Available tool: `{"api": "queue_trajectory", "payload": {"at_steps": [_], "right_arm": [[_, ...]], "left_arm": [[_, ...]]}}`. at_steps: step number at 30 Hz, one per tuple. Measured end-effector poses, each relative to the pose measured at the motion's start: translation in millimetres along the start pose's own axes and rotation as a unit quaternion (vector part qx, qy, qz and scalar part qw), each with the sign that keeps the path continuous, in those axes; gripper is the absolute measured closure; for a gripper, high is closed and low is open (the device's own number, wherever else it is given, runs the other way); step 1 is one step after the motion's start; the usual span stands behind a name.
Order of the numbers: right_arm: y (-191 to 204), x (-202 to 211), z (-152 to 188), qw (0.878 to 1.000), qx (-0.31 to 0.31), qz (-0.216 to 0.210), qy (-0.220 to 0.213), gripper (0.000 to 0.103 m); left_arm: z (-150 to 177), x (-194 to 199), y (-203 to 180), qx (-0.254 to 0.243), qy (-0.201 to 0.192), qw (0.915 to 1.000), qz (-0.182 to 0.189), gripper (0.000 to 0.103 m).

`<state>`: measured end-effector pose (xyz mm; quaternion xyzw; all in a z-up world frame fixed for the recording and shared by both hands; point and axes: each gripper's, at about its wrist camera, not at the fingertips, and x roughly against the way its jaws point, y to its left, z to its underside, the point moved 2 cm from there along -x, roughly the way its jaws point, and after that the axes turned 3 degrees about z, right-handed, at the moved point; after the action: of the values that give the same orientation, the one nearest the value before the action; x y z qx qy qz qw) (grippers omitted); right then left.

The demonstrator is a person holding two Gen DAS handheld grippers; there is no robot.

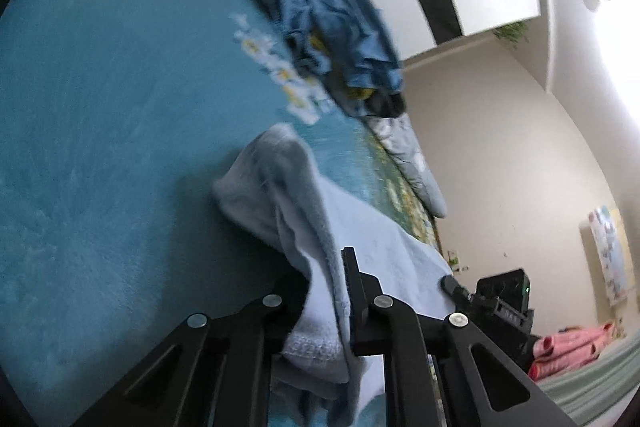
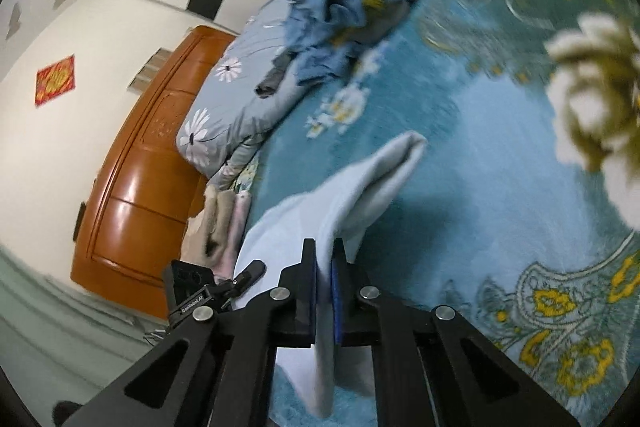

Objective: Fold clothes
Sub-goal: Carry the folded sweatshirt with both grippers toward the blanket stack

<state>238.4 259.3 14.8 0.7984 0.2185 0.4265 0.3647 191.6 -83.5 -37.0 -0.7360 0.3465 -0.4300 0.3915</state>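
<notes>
My left gripper has its left finger hidden behind the pale blue fleece garment, and the far heap of blue clothes is blurred. Both grippers tilt downward; my right gripper likewise pinches this garment. Its soft folded cloth drapes ahead onto the plush teal blanket.

— How is the left gripper sitting?
— It is pinching the pale blue cloth, jaws clamped.
— And the right gripper?
— It is clamping the same cloth, angled downward, just beside the left.
</notes>
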Motion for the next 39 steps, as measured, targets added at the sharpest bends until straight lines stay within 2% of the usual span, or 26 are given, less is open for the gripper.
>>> {"api": "queue_trajectory", "payload": {"at_steps": [5, 11, 15, 22, 26, 28, 30, 34, 37, 39], "right_arm": [[45.4, 6.1, -1.2, 0.999, 0.037, -0.001, -0.007, 0.097], [125.4, -21.8, -4.9, 0.995, 0.091, -0.032, 0.004, 0.097], [188.4, -64.9, -9.5, 0.99, 0.131, -0.05, 0.024, 0.097], [294.8, -168.6, -13.7, 0.976, 0.191, -0.082, 0.063, 0.097], [326.4, -219.0, -15.5, 0.972, 0.203, -0.092, 0.079, 0.097], [335.4, -235.4, -19.2, 0.971, 0.197, -0.105, 0.084, 0.097], [342.8, -247.0, -23.1, 0.97, 0.195, -0.115, 0.086, 0.097], [347.0, -238.0, -35.6, 0.97, 0.192, -0.126, 0.085, 0.098], [353.7, -218.0, -44.4, 0.97, 0.198, -0.123, 0.077, 0.098], [358.9, -197.6, -46.9, 0.969, 0.213, -0.111, 0.066, 0.098]], "left_arm": [[-12.5, 35.0, -18.2, -0.023, -0.015, 0.9995, 0.014, 0.089], [-58.3, 110.9, -36.7, -0.061, -0.059, 0.9964, -0.001, 0.089], [-99.2, 167.8, -33.2, -0.073, -0.096, 0.9921, -0.034, 0.089], [-171.9, 277.1, -8.9, -0.078, -0.164, 0.9803, -0.077, 0.089], [-201.6, 319.7, 25.8, -0.055, -0.186, 0.9752, -0.106, 0.089], [-206.0, 328.5, 41.4, -0.047, -0.189, 0.9753, -0.105, 0.089], [-205.5, 327.1, 52.1, -0.048, -0.184, 0.9778, -0.087, 0.089], [-199.1, 303.1, 63.5, -0.048, -0.166, 0.9835, -0.052, 0.089], [-191.8, 278.2, 64.5, -0.035, -0.164, 0.9858, 0.014, 0.088], [-185.8, 257.2, 63.6, -0.026, -0.155, 0.9866, 0.045, 0.088]]}}
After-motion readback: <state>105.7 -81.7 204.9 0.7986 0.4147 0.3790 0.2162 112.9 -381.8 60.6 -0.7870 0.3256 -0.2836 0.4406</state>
